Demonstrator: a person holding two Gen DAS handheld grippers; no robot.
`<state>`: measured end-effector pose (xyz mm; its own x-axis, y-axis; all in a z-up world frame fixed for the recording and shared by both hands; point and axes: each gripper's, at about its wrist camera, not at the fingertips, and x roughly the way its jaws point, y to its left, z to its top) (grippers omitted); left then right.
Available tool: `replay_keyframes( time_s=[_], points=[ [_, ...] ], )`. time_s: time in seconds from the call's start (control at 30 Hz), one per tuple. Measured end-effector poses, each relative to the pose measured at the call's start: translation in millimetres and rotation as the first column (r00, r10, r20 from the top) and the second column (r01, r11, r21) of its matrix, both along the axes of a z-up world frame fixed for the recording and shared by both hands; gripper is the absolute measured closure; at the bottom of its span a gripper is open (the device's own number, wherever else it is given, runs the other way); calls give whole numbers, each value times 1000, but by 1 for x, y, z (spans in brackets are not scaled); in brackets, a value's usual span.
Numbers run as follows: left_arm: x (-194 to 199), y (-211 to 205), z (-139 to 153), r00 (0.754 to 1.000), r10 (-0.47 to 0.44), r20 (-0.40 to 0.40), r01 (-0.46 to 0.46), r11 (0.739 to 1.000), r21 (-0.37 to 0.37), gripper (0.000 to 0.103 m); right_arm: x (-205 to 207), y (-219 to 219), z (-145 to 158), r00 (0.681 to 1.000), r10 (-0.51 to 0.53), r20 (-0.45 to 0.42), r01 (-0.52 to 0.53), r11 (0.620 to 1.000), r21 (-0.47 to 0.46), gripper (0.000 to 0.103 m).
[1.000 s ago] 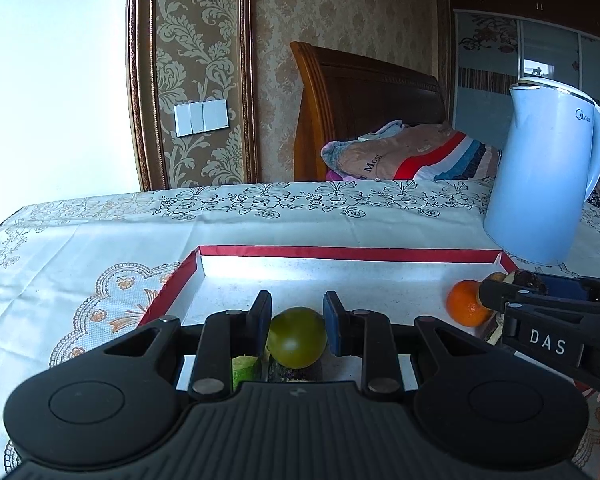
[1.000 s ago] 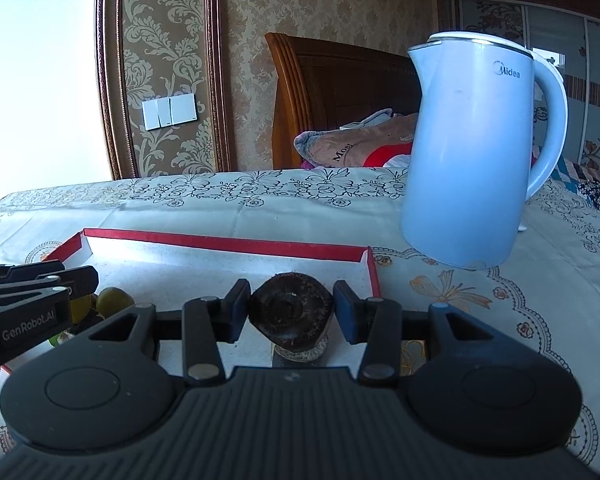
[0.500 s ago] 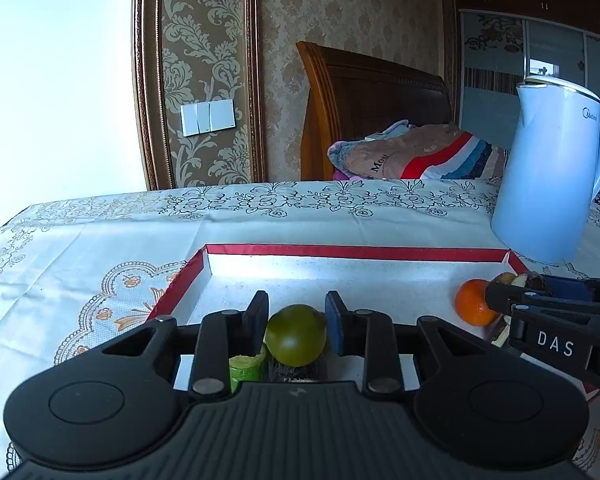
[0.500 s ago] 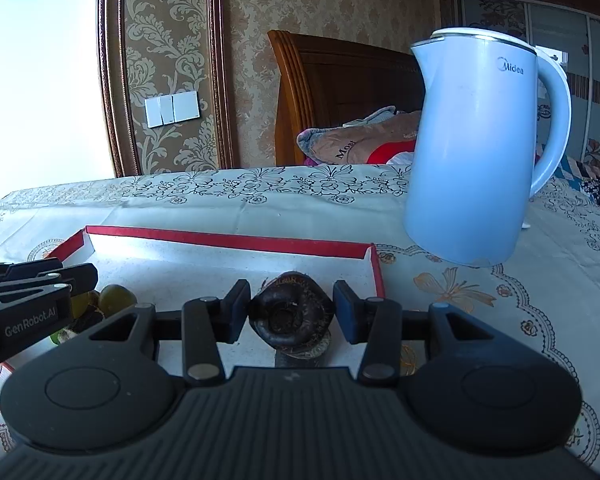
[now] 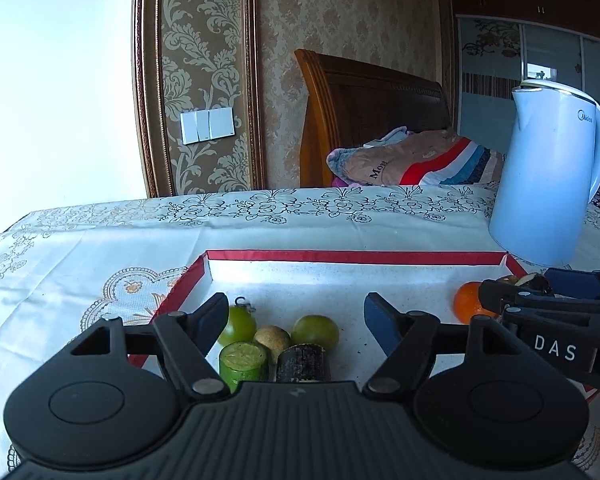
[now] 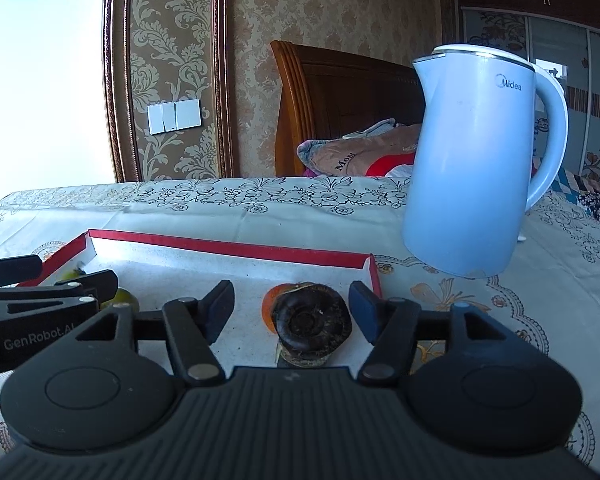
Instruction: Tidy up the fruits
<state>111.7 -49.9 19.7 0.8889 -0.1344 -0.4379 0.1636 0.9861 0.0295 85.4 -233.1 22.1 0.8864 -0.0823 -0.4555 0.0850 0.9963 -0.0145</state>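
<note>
Inside the red-rimmed tray (image 5: 356,257) on the table (image 5: 100,240), the left claw (image 5: 296,314) stands spread wide over a green fruit (image 5: 315,332) lying among 4 others. The right claw (image 6: 292,312) is likewise spread around a dark fruit (image 6: 310,322) beside an orange (image 5: 466,305). Both pieces appear released; next, each claw should withdraw clear without nudging the groups.

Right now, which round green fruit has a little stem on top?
The left green fruit, by the tray's red left wall; the other green fruit shows none.
</note>
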Motion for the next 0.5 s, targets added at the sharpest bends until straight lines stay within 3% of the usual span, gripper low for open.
replay_keyframes(
  time_s=[0.07, 0.17, 0.27, 0.5],
  points=[
    [-1, 2, 1, 1000, 1, -2, -1, 1000, -11, 28, -1, -1, 0, 1000, -1, 2, 1, 1000, 6, 35],
    [-1, 5, 1, 1000, 5, -3, -5, 1000, -20, 22, -2, -1, 1, 1000, -3, 9, 3, 1000, -4, 34],
    [-2, 7, 1, 1000, 2, -5, -2, 1000, -24, 22, -4, 0, 1, 1000, -1, 12, 1, 1000, 0, 25],
    [-5, 11, 1, 1000, 5, -6, -5, 1000, -31, 22, -12, 4, 1, 999, -2, 32, 3, 1000, -31, 16]
  ],
)
